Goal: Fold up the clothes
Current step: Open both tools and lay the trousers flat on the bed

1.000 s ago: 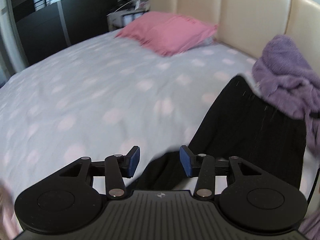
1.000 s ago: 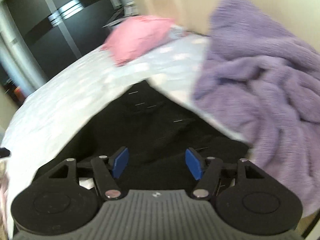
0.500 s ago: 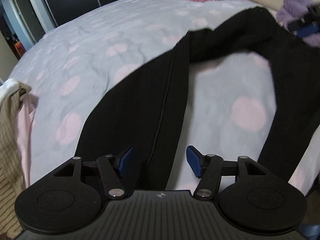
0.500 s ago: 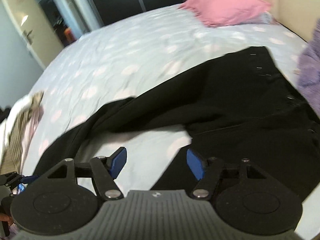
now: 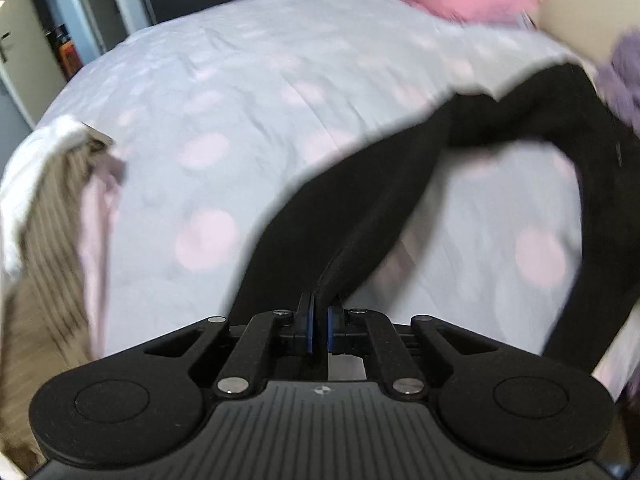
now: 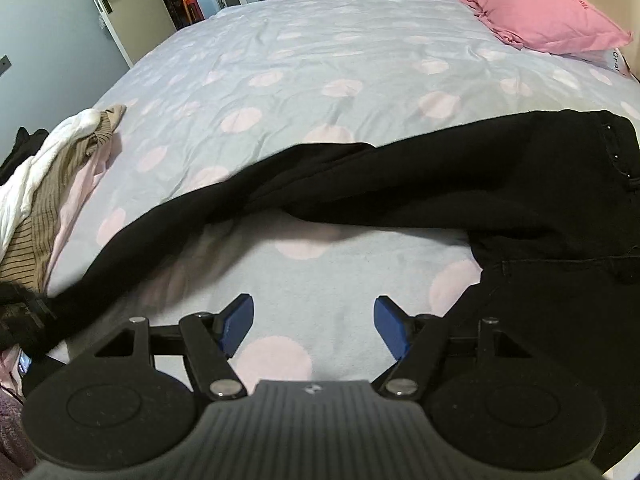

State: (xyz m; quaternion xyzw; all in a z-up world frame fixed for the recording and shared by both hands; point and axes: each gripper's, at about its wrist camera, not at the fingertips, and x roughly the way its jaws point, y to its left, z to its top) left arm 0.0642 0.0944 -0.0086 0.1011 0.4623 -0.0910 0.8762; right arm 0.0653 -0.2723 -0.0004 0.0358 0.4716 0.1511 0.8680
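Note:
A pair of black trousers (image 6: pixel 460 176) lies spread on the bed, legs apart, waist towards the right. In the left wrist view the trousers (image 5: pixel 360 208) run from my gripper up to the right. My left gripper (image 5: pixel 319 330) is shut on the hem end of one trouser leg and lifts it a little off the cover. My right gripper (image 6: pixel 314 326) is open and empty, low over the bedcover between the two legs. The left gripper shows dimly at the left edge of the right wrist view (image 6: pixel 20 316).
The bed has a pale blue cover with pink dots (image 6: pixel 320 60). A pink pillow (image 6: pixel 548 12) lies at the far right. A pile of white, striped and pink clothes (image 6: pixel 48 184) sits at the left edge. A purple fluffy garment (image 5: pixel 624 68) lies by the headboard.
My left gripper has closed on the trouser leg end and raised it. Both grippers moved back from the waist and headboard towards the leg ends. The right gripper stays open.

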